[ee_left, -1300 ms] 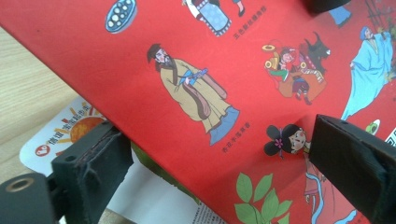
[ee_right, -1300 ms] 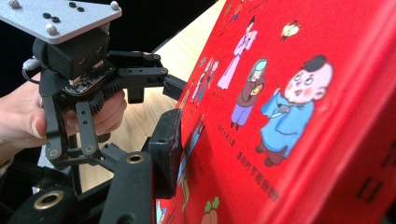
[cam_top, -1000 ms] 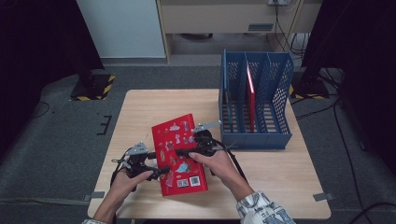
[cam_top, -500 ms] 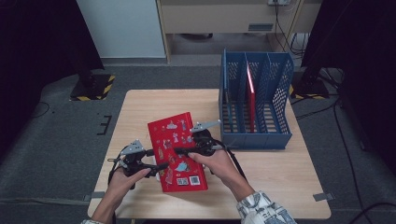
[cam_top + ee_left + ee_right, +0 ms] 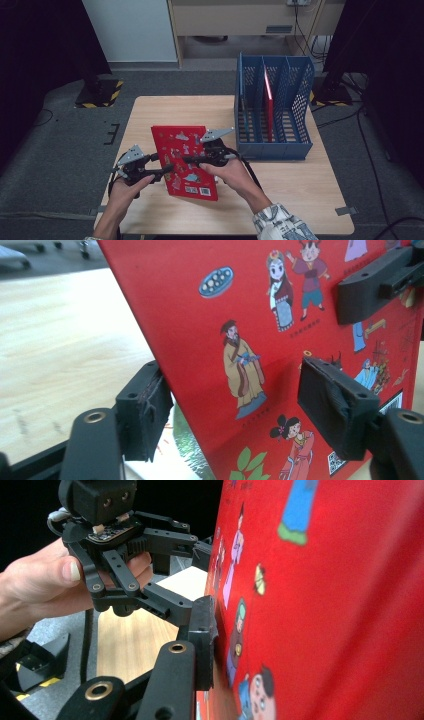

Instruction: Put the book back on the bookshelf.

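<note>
High view: I am holding the red picture book (image 5: 182,160) tilted over the wooden table (image 5: 300,175), my left gripper (image 5: 162,170) at its left edge, my right gripper (image 5: 192,161) on its cover. The blue file rack (image 5: 272,145) is standing beside it.

Left gripper view: my jaws have just been closing around the book's edge, pads not yet pressing.

Right gripper view: my jaws are clamping the cover.

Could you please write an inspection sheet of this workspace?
Surface: wooden table, mostly bare.
Job's things: red book tilted up off the table; blue file rack with one red book upright inside.
Clutter: nothing seen.
Grippers: left gripper straddles the held book's edge, jaws just closing; right gripper shut on it.
Cables: black cable trails from the right gripper.
Surroundings: grey floor, hazard-striped base.
</note>
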`<action>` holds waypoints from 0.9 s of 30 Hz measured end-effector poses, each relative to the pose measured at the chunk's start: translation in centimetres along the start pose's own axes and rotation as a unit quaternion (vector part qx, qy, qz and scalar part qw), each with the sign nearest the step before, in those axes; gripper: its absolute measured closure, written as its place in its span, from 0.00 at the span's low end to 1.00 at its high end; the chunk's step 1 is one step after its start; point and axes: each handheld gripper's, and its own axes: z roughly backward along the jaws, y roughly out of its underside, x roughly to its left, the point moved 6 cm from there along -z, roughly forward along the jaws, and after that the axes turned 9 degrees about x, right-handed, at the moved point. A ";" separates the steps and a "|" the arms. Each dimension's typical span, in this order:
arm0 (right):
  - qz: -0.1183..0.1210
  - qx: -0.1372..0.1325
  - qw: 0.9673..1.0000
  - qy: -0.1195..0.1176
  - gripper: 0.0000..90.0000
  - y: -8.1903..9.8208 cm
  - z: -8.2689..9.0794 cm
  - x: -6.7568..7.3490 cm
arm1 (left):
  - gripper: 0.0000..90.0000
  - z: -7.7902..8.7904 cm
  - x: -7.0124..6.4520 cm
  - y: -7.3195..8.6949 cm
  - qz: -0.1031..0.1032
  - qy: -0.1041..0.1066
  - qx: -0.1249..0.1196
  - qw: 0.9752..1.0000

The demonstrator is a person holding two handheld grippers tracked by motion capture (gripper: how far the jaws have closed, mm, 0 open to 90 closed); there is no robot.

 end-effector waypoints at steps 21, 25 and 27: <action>0.091 -0.036 0.995 0.022 0.83 -0.2 0.0 0.9 | 0.46 1.2 0.4 -0.6 -0.043 -0.027 0.010 0.999; 0.089 -0.040 0.995 0.016 0.85 -0.1 0.1 1.1 | 0.37 0.6 0.4 0.0 -0.035 -0.012 0.019 0.999; 0.084 -0.041 0.996 0.008 0.86 -0.1 0.1 1.1 | 0.34 0.4 0.4 0.3 -0.031 -0.001 0.020 0.999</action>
